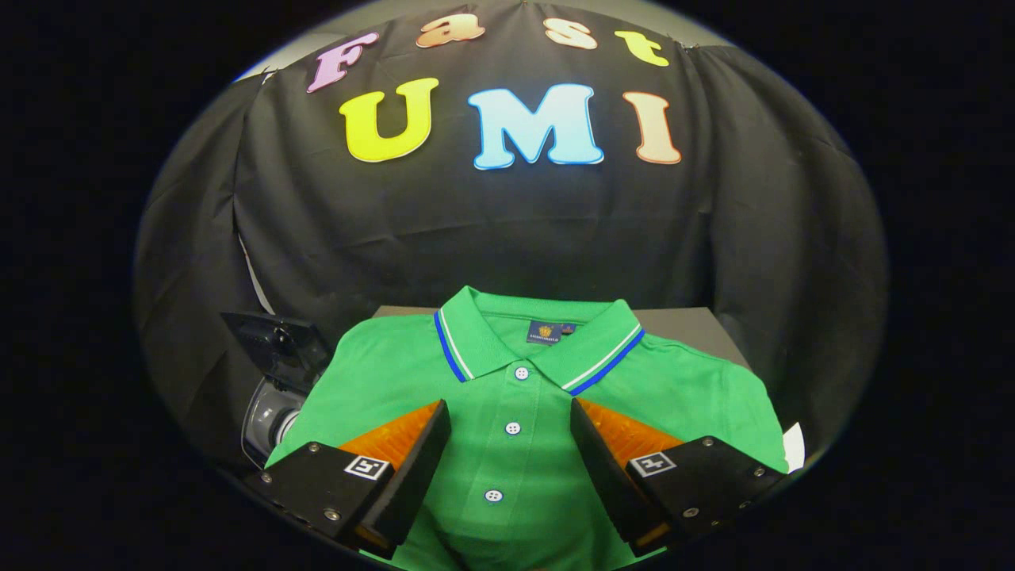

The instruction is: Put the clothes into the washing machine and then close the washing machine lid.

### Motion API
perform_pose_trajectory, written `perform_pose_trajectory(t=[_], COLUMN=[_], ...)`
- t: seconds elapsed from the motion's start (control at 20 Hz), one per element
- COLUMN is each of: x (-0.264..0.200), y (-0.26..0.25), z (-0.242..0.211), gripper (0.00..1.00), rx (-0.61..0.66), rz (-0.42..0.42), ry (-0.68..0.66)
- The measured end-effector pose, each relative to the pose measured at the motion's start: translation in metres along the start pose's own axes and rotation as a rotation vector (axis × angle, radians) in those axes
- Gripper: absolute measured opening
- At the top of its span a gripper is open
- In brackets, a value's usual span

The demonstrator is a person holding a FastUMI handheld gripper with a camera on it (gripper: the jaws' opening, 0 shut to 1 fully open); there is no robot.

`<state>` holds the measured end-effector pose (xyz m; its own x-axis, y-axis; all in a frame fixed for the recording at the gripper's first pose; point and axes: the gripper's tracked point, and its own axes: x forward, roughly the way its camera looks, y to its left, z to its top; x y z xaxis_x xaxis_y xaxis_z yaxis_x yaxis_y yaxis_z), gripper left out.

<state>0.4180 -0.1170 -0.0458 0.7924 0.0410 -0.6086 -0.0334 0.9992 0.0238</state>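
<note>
A green polo shirt (507, 396) lies flat on a grey table (690, 321), collar away from me, its white buttons running between my fingers. My gripper (510, 416) hovers over the shirt's chest, open, with nothing pressed between the fingers (412, 460). To the left of the shirt, lower than the table, sits the washing machine (270, 416) with its dark lid (273, 345) raised and the grey drum opening showing beneath it.
Black cloth walls close the booth behind and on both sides. A small white tag or paper (794, 446) sticks out at the shirt's right edge. The table's far right corner is bare.
</note>
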Motion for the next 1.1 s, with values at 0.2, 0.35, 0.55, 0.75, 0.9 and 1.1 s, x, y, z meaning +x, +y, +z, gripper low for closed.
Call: perform_pose_trajectory(t=[0.2,0.35,0.55,0.75,0.9,1.1], x=[-0.001,-0.002,-0.002,-0.005,-0.009,-0.029], y=[0.003,0.009,0.020,0.020,0.024,0.028], z=[-0.001,-0.003,-0.004,-0.002,-0.002,0.023], gripper=[0.95,0.74,0.33,0.07,0.00,0.00], rx=[-0.063,-0.081,-0.087,-0.082,-0.042,0.069], rz=[0.020,0.051,0.106,0.130,0.150,0.169], ry=[0.020,0.025,0.021,0.010,0.003,-0.081])
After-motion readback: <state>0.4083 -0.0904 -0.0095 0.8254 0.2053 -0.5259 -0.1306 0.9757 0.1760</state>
